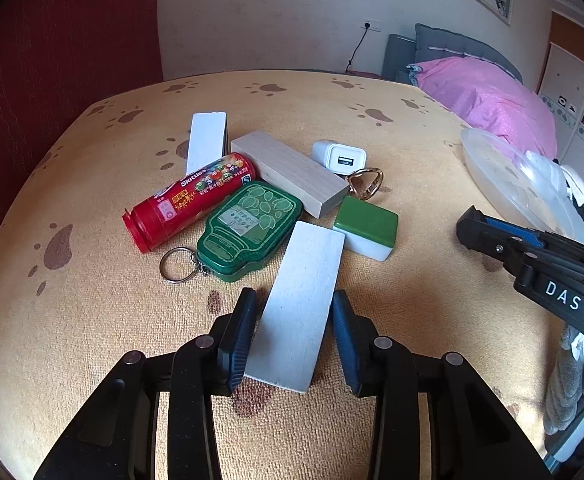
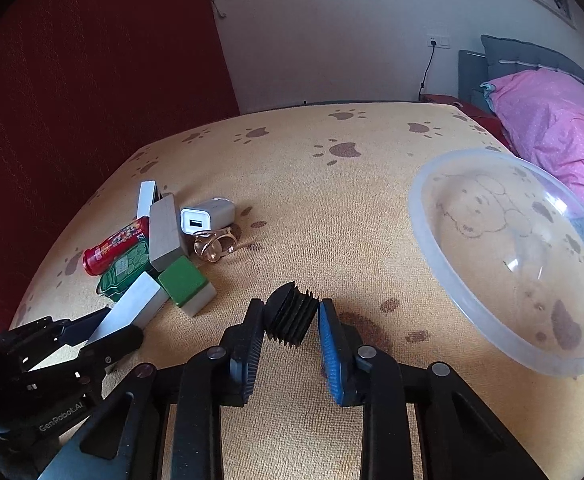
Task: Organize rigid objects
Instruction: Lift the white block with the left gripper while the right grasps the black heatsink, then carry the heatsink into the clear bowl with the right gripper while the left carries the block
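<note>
both wrist views look down, close, sharing the clutter pile (image 1: 268, 200).

"Skittles" is printed in white on the red candy tube (image 1: 190, 200). "DAS" is lettered on the right gripper (image 1: 563, 294), and "GenRobot.AI" is marked on the left gripper (image 2: 62, 416).

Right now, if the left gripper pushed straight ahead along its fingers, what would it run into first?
The left gripper already has the white block between its fingers. Pushed on, the block's far end would probably meet the green-topped tile or the green tin; depth is unclear.
</note>
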A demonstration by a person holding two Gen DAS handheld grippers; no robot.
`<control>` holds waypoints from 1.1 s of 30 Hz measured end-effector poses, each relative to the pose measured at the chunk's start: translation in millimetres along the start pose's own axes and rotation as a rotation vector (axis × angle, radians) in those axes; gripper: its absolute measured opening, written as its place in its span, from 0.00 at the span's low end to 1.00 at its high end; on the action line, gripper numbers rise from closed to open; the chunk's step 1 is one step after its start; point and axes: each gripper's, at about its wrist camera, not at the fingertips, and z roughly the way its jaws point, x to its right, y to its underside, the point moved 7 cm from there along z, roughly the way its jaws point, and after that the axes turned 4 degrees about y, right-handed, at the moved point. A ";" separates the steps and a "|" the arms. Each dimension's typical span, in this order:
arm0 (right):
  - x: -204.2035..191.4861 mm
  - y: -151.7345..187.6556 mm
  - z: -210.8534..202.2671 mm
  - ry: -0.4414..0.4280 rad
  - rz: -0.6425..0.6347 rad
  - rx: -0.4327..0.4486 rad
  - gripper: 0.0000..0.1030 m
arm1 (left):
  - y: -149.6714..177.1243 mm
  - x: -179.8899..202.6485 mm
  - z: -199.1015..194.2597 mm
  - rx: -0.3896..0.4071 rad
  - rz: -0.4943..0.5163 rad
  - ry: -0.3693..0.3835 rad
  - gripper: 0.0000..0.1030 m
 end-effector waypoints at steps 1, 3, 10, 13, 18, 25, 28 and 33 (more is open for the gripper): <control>2.1 -0.2 -2.0 -0.001 0.005 0.003 0.29 | 0.5 1.4 -0.2 0.002 -0.004 -0.007 0.36; 7.3 -0.7 -6.5 -0.002 0.018 0.012 0.29 | 2.3 5.3 -1.8 0.011 0.003 -0.033 0.35; 27.8 -3.6 -24.4 0.007 0.053 0.049 0.29 | 2.6 17.5 -7.9 0.029 0.005 -0.052 0.30; 37.9 -5.9 -30.3 0.020 0.066 0.065 0.29 | 3.0 27.7 -10.1 0.037 0.026 -0.056 0.30; 58.2 -10.0 -39.1 0.060 0.087 0.094 0.29 | 2.7 40.3 -11.8 0.040 0.053 -0.062 0.30; 86.9 -17.8 -42.1 0.118 0.121 0.110 0.29 | 1.4 52.6 -12.8 0.043 0.078 -0.067 0.30; 99.2 -20.6 -41.0 0.148 0.130 0.113 0.29 | 0.6 57.5 -12.4 0.044 0.087 -0.068 0.30; 121.6 -19.4 -37.1 0.208 0.152 0.119 0.30 | 0.3 64.0 -10.8 0.041 0.099 -0.069 0.30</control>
